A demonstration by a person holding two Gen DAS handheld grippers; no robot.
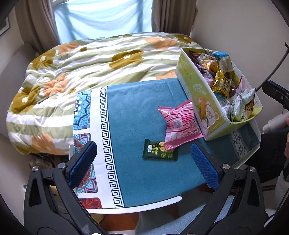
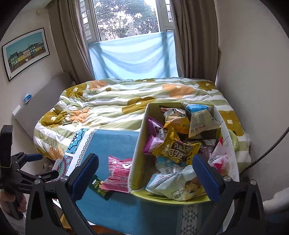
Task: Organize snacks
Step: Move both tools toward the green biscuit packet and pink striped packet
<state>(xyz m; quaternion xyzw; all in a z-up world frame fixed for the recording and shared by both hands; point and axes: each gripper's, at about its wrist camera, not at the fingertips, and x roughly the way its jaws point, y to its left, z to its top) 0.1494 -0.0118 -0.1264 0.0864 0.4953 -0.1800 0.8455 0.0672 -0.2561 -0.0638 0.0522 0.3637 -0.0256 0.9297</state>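
Both claws gape, empty. Ahead of the left claw, the pink pack overlaps the green pack; gripping one may drag the other. The heaped box may spill.

Getting soft daylight from the window straight ahead of both grippers, slightly blowing out the pale blue cloth hung across it. Staying evenly lit, with only faint shadows on the blue tablecloth. Bending hard at the fisheye edges, darkening to black corners. Glinting on the gold wrapper.
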